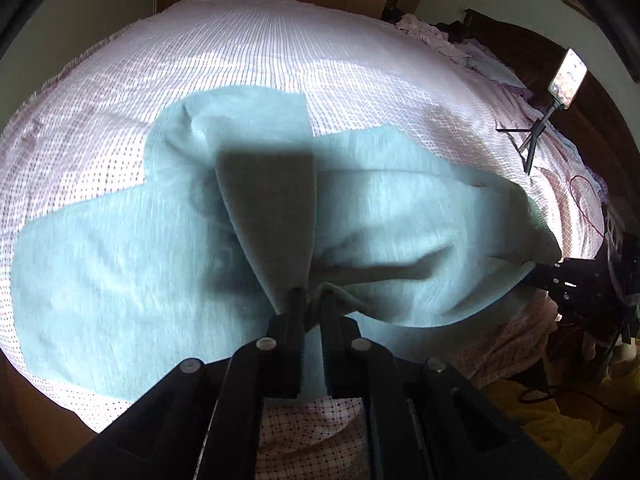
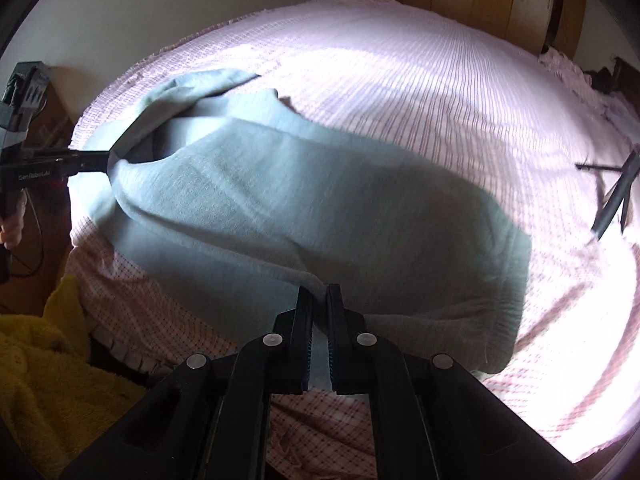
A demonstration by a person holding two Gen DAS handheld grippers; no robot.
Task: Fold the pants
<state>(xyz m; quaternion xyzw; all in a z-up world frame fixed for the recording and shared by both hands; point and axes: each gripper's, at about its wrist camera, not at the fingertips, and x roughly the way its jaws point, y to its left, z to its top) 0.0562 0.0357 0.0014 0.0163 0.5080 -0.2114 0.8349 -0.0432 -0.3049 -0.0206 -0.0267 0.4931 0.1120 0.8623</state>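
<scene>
My left gripper (image 1: 311, 294) and right gripper (image 2: 320, 294) each pinch the near edge of the pale blue pants (image 1: 120, 248), whose long axis runs crosswise between them, draped over the bed (image 1: 280, 40)

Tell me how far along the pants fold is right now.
Early. Done: the light blue pants lie on the checked bedsheet, and each gripper has pinched the near edge. In hand: the left gripper and right gripper hold that edge raised, cloth bunched and sagging between them. Left: carry it over, lay it flat, then make further folds; no finished fold shows yet.
</scene>
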